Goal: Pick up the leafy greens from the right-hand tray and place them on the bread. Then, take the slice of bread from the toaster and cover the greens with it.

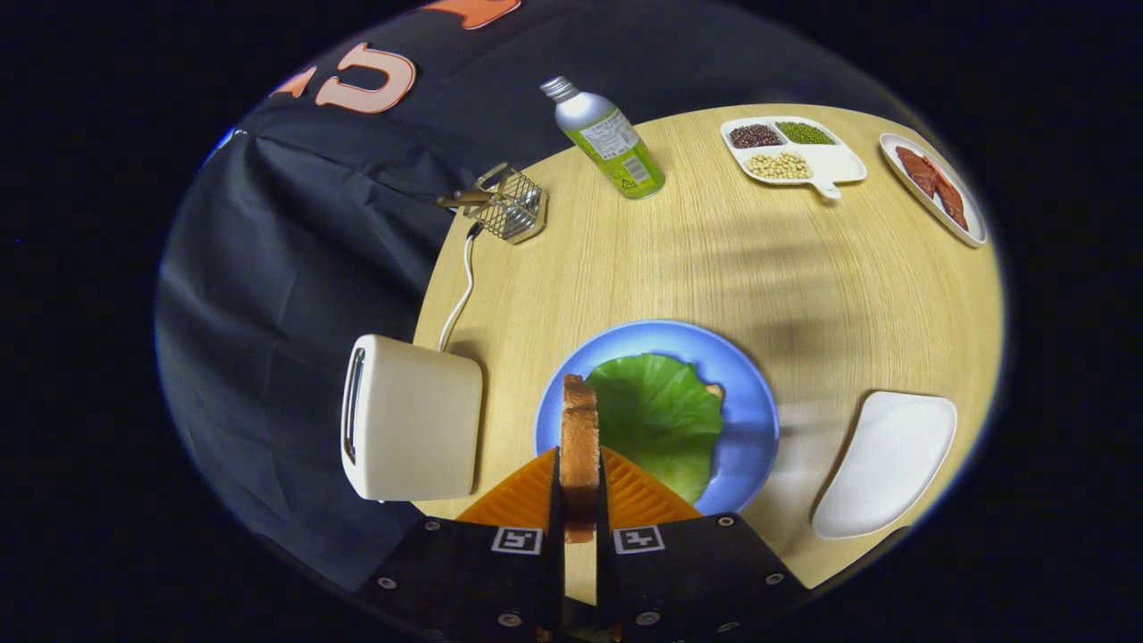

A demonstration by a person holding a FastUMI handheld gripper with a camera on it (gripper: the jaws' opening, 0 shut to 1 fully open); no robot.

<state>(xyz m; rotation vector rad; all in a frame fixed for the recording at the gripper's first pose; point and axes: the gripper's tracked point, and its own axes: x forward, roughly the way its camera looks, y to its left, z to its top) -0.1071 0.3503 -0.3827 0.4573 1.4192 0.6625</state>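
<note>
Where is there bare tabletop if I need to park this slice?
The tool is shut on the bread slice. Widest bare table: between blue plate, bottle and bean dish. Crowded: narrow gaps between toaster and plate, and between plate and white tray.

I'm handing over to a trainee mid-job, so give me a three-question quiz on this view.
1. True or false: the hand-held gripper is shut on the bread slice.
2. What covers the bread on the blue plate?
3. Which lies just beside the plate: A) toaster, B) bottle, C) bean dish?

Key: 1 true. 2 the green leaf. 3 A.
</note>
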